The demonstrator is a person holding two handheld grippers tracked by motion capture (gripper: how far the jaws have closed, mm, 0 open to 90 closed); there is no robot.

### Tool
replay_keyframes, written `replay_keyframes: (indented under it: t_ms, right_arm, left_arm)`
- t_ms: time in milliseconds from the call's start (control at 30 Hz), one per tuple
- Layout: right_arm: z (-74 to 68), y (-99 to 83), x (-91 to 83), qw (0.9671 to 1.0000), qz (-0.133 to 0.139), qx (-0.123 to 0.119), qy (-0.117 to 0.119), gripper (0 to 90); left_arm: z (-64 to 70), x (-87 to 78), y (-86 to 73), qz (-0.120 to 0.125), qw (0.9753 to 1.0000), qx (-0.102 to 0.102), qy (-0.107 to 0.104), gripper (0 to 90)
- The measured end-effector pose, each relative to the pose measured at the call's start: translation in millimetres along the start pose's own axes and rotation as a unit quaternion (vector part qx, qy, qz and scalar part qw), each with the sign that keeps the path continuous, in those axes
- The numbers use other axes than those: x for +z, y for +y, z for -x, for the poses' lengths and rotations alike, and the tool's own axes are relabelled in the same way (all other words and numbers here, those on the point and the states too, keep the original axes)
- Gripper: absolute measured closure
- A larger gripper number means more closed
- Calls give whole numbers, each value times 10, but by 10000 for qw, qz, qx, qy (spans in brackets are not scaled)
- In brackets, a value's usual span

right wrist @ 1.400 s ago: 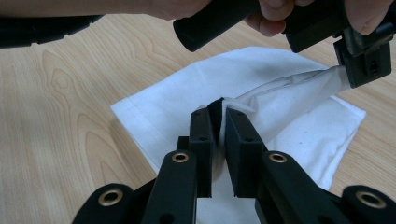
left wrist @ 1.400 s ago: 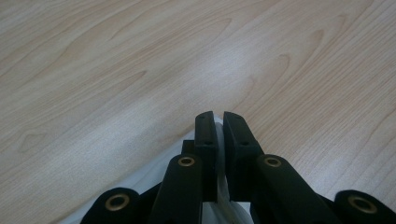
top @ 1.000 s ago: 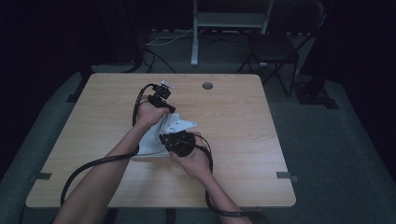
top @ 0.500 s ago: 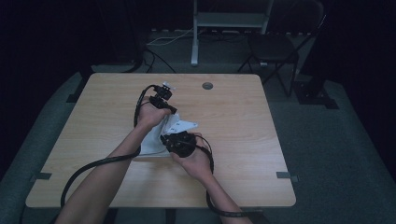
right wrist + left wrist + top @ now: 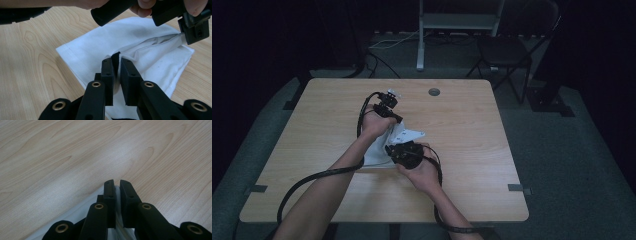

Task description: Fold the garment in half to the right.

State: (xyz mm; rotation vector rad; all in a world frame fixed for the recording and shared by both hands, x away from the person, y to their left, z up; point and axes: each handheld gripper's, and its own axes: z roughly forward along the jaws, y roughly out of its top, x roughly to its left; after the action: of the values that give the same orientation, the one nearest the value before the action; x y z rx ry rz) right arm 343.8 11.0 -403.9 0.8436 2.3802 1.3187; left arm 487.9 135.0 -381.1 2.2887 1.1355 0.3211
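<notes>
Between the jaws of the right gripper [image 5: 117, 65] a raised fold of the white cloth [image 5: 140, 50] is pinched tight, near the cloth's near edge. Farther off, the left gripper [image 5: 115, 185] is clenched on a thin edge of the same cloth at its far right corner, as the right gripper view shows past the left hand [image 5: 373, 121]. The cloth lies partly spread on the wooden desk [image 5: 472, 130], about the middle, rumpled between the two grips, with its left hem flat. The work looks like folding or spreading the cloth. To do it well, both grippers should stay clamped and move together, lifting just enough to clear the desk, keeping the cloth taut between them so the fold lands straight along the hem rather than bunching.
</notes>
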Motion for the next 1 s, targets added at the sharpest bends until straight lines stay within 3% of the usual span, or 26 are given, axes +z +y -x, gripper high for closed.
replay_keyframes:
  t_ms: [1000]
  right_arm:
    - [30,-29,-15,10000,-63,-21,-19,815]
  left_arm:
    - [36,50,3,17,10000,-18,7,829]
